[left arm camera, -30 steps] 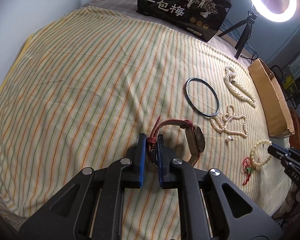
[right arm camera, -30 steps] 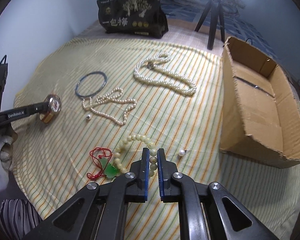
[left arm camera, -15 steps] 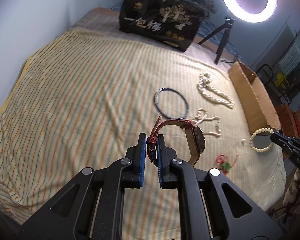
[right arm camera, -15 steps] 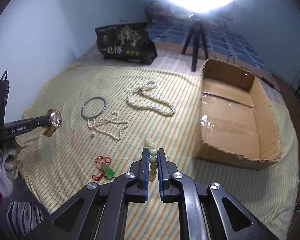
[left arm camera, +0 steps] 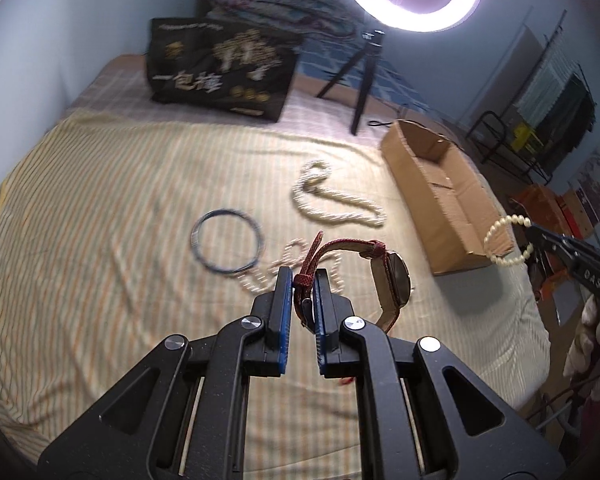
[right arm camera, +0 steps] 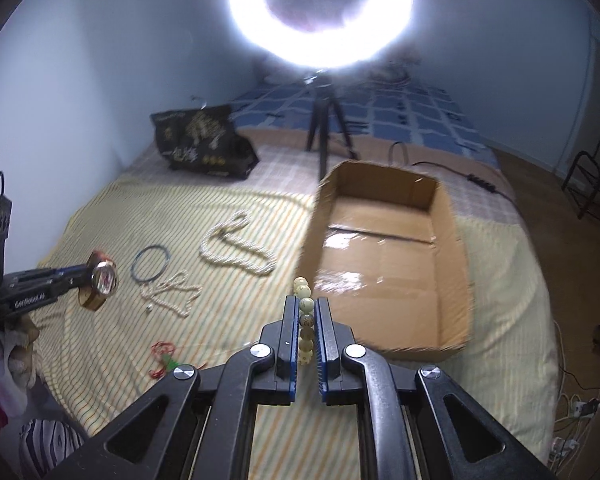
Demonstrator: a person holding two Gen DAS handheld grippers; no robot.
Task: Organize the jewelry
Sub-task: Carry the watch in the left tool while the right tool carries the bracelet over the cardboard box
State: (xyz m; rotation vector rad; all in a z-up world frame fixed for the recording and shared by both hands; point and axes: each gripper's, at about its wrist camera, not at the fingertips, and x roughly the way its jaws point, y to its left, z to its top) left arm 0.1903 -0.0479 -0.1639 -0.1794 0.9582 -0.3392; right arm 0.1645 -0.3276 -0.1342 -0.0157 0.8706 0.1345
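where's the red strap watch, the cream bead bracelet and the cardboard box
red-strap wristwatch [left arm camera: 398,280], left wrist view, on its case edge
cream bead bracelet [left arm camera: 500,230], left wrist view, on its upper-left beads
open brown cardboard box [right arm camera: 384,264], right wrist view, on its taped floor

Open box, loose jewelry on the left

The cardboard box [right arm camera: 384,264] lies open-topped and unobstructed; pearl necklace [right arm camera: 236,246], blue bangle [right arm camera: 150,263] and ring-light tripod [right arm camera: 328,132] crowd the striped sheet [right arm camera: 220,344] beside and behind it.

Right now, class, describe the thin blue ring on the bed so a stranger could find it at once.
Start at the cardboard box on the striped bedspread and look toward the wall side, past the thick twisted pearl rope. The blue bangle lies flat there: one plain, rigid, dark hoop, the only beadless piece.
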